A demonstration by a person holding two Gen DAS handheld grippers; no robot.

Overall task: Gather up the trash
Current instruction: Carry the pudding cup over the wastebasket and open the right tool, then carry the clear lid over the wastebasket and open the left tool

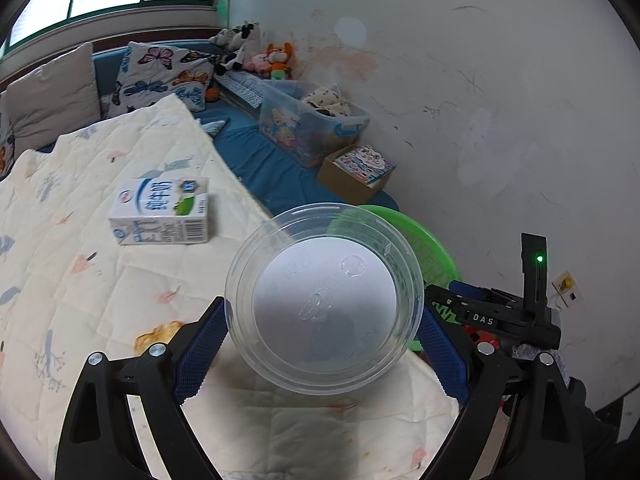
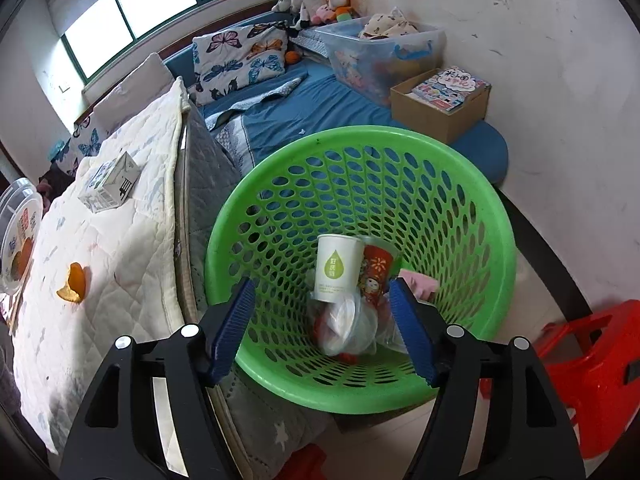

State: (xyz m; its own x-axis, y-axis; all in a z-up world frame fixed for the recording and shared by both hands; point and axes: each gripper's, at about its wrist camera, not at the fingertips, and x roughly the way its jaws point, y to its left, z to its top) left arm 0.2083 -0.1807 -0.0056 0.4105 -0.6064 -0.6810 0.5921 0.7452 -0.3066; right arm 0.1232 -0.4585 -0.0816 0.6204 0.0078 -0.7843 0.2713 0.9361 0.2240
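My left gripper (image 1: 322, 354) is shut on a clear plastic container (image 1: 324, 300), holding it by its sides above the quilt's edge, its bottom toward the camera. The container also shows at the far left of the right wrist view (image 2: 18, 232). The green perforated basket (image 2: 496, 224) stands beside the bed; its rim shows behind the container in the left wrist view (image 1: 432, 248). My right gripper (image 2: 326, 320) is open and empty over the basket mouth. Inside lie a white paper cup (image 2: 336, 266), a red cup (image 2: 374, 276) and a crumpled plastic bag (image 2: 350, 328). A milk carton (image 1: 164, 212) and an orange peel (image 2: 74, 282) lie on the quilt.
A cream quilt (image 1: 80, 280) covers the near bed. Behind are a blue mattress (image 2: 320, 104), butterfly pillows (image 2: 240, 60), a clear storage bin (image 2: 380, 52), a cardboard box of books (image 2: 440, 108) and plush toys. A red stool (image 2: 592, 372) stands right of the basket. The wall is close on the right.
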